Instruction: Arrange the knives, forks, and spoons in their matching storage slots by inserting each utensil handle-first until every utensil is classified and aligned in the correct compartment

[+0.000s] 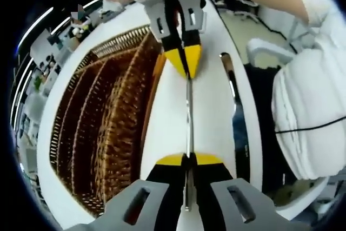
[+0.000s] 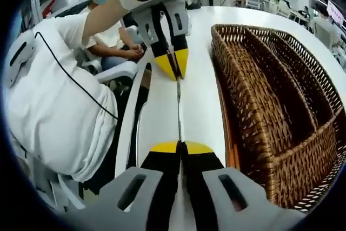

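Steel runs in a thin line between your two grippers: a slim utensil [image 1: 189, 114], too narrow here to tell knife, fork or spoon, is held at both ends above the white table [image 1: 167, 128]; in the left gripper view your left gripper [image 1: 188, 158] has its yellow-tipped jaws pressed together on the near end, and your right gripper [image 1: 185, 62] comes in from the top with its jaws pinched on the far end; in the right gripper view the same utensil [image 2: 179, 109] stretches from your right gripper [image 2: 180, 146], jaws closed on it, to your left gripper [image 2: 174, 65], likewise clamped; the wicker tray [image 1: 108, 133] lies just beside the utensil, its long compartments running roughly parallel to it, and the compartments you can see hold nothing; in the right gripper view the tray [image 2: 259, 106] sits on the other side of the utensil; a second utensil [image 1: 230, 77] rests on the table near its edge, apart from the tray; a person in white [image 2: 54, 106] sits close to the table
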A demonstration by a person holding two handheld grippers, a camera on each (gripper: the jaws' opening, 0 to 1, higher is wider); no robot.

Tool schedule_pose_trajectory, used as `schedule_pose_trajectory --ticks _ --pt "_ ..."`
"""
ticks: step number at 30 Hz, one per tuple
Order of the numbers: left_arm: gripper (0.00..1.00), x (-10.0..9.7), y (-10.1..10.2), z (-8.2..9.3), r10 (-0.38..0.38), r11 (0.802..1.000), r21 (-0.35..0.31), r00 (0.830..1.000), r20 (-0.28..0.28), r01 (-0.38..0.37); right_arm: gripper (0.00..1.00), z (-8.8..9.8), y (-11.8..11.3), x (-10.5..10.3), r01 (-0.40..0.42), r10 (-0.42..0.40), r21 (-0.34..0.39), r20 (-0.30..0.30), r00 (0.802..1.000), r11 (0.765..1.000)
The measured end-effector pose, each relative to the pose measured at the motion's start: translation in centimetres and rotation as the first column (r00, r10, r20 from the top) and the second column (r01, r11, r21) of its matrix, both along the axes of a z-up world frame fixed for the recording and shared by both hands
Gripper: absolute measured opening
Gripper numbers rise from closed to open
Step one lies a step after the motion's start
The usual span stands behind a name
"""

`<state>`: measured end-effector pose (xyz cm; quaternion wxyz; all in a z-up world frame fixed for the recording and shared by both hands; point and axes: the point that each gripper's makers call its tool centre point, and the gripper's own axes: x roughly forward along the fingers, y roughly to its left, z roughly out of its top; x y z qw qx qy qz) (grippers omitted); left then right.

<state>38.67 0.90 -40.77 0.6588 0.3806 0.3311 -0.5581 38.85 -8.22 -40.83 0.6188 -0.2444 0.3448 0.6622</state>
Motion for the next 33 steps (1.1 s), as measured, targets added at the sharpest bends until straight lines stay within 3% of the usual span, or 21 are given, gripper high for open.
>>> schedule_pose_trajectory --ticks 2,4,6,12,33 --pt "0.04 0.01 0.00 -0.01 -0.001 1.000 -0.002 1.000 -0.002 0.001 0.02 -0.03 0.00 -0.02 0.002 -0.001 0.009 -0.017 1.000 1.000" --pt "0.04 -0.01 -0.01 -0.03 -0.004 1.000 -0.004 1.000 -0.002 0.004 0.02 -0.04 0.03 -0.13 0.042 -0.041 0.014 -0.071 0.997 0.999" --pt "0.04 0.00 -0.04 -0.04 -0.002 1.000 -0.008 1.000 -0.003 0.002 0.02 -0.06 -0.01 -0.02 0.026 -0.025 0.020 -0.063 0.998 0.999" --pt "0.05 0.03 -0.10 -0.03 -0.007 1.000 -0.014 1.000 0.002 0.008 0.02 -0.21 -0.03 -0.01 0.054 -0.052 0.013 -0.111 0.992 0.998" --pt "0.05 0.07 -0.09 0.03 -0.008 0.999 -0.037 1.000 -0.002 0.008 0.03 -0.21 -0.01 -0.10 0.048 -0.046 0.027 -0.077 0.996 0.999"
